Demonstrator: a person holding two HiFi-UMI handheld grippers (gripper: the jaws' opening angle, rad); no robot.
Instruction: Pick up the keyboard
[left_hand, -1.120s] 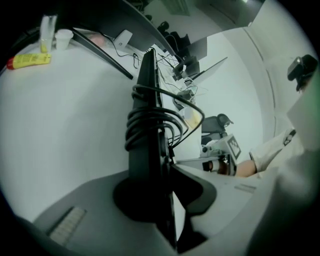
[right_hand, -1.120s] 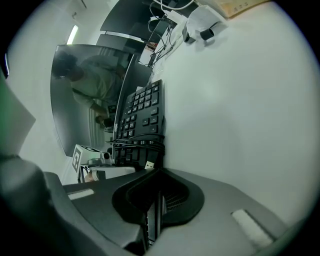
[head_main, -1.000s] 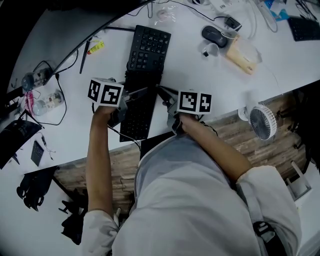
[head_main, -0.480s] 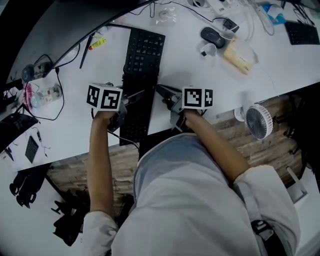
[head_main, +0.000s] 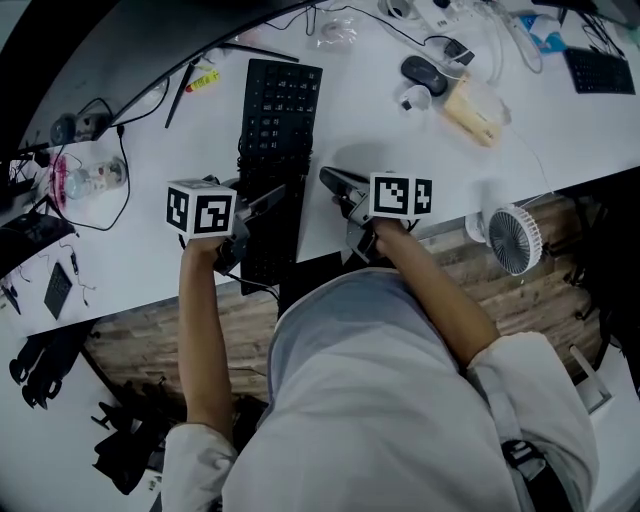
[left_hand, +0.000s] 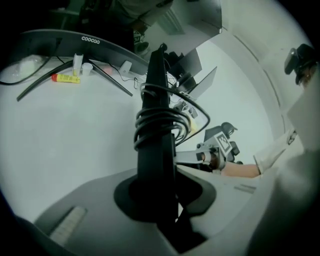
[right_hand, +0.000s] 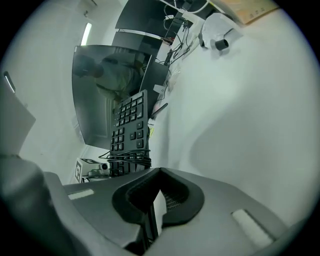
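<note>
- One gripper does all the holding. Your left gripper (left_hand: 159, 197) has its fingers clamped on a long edge of the keyboard (head_main: 278, 120), which runs far beyond them. Your right gripper (right_hand: 155, 200) has its fingers a narrow gap apart and empty, the keyboard just to their left. Gripped on one side, it could pivot and slip.
- The coiled cable (left_hand: 160, 122), just beyond the left fingers, may unwind and snag on the surface (head_main: 380, 130).
- A second ago the right fingers touched the keyboard's edge; its far end has since swung away.
</note>
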